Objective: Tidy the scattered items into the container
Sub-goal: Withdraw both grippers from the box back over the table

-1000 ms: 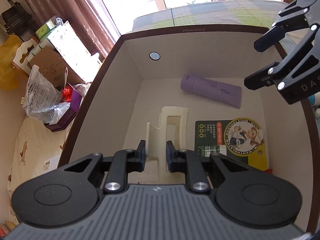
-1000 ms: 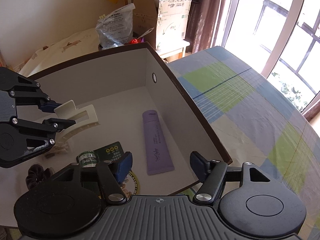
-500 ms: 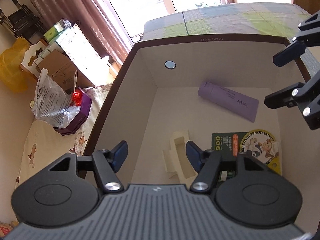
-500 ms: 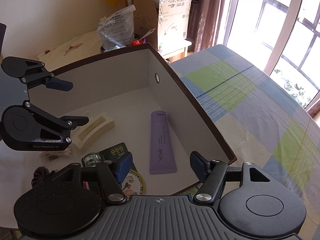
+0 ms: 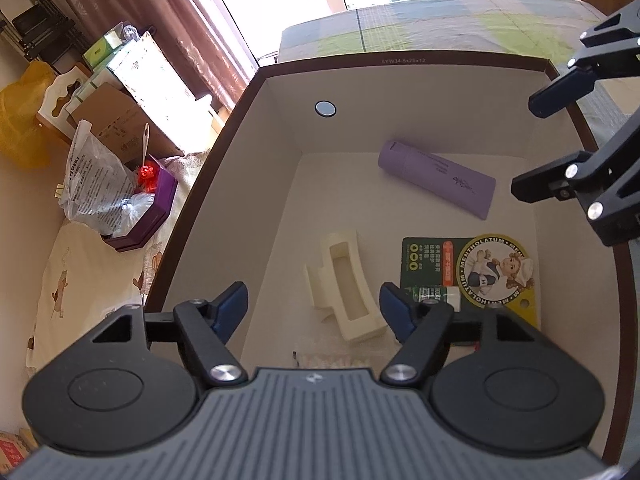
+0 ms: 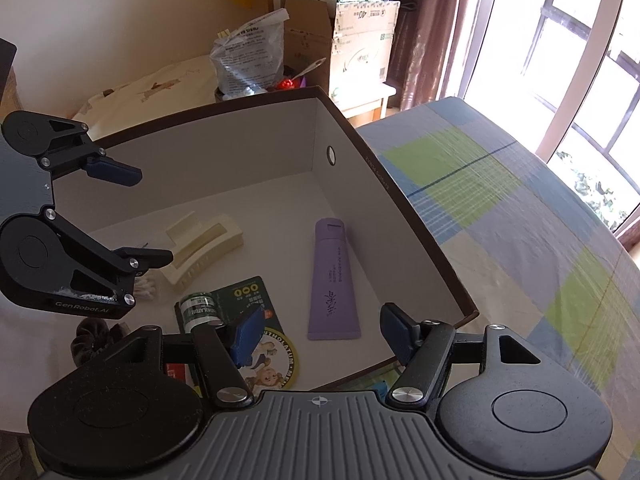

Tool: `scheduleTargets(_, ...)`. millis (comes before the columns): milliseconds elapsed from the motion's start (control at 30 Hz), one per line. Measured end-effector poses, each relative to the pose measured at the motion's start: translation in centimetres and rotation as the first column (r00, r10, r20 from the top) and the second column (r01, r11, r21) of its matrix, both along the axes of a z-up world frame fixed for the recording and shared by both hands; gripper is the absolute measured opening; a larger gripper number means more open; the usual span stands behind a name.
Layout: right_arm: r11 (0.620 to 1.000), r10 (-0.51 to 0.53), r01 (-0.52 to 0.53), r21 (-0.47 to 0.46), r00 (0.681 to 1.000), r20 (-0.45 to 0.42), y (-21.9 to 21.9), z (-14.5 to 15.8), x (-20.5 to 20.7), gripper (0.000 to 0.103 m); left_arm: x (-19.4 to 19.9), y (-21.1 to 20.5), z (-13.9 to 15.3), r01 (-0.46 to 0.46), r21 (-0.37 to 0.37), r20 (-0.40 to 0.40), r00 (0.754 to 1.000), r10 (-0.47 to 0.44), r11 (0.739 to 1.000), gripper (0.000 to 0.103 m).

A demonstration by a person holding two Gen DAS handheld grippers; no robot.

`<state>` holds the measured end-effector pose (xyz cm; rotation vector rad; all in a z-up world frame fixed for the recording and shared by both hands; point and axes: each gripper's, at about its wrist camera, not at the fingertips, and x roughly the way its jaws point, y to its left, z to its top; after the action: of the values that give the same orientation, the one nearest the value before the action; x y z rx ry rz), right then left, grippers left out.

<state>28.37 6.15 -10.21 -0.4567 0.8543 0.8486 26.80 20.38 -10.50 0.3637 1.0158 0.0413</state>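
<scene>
Cream hair claw clip (image 5: 349,287) lies on its side on the box (image 5: 400,80) floor, below and between my left gripper (image 5: 313,307) fingers, which stand wide apart, holding nothing. Judged light, rigid plastic, smooth; brittle teeth, so best taken across the long body. Pale ivory, curved, slotted. Near it: purple tube (image 6: 333,280), soft and squeezable; green blister card (image 5: 464,268); dark scrunchie (image 6: 94,338). Right gripper (image 6: 322,334) hangs over the box's near corner, fingers apart, empty.
</scene>
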Motion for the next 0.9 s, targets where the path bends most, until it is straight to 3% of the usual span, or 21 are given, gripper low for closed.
scheduleTargets(133,1.0,0.01,-0.01,0.016,1.0,0.008,-0.4,0.4,-0.7,0.072,-0.5,-0.1,0.7,-0.016,-0.007,0.004,1.0,0.016,1.0,0.074)
scheduleTargets(200,1.0,0.014,-0.015,0.024,1.0,0.013,-0.6,0.7,-1.0,0.096,-0.8,-0.1,1.1,-0.024,-0.011,0.006,1.0,0.024,1.0,0.079)
scheduleTargets(233,0.999,0.014,-0.015,0.032,1.0,0.016,-0.8,0.9,-1.3,0.099,-1.1,-0.2,1.3,-0.028,-0.013,0.007,1.0,0.029,1.0,0.08)
scheduleTargets(467,0.997,0.005,-0.008,0.08,0.999,0.037,-1.8,2.7,-3.0,0.099,-2.8,-0.5,3.0,-0.067,-0.038,0.009,0.998,0.067,0.997,0.089)
scheduleTargets(900,0.985,-0.064,0.059,0.159,0.998,0.021,-4.7,6.2,-6.2,0.099,-7.0,-2.6,7.2,-0.078,-0.079,0.035,0.996,0.081,0.994,0.092)
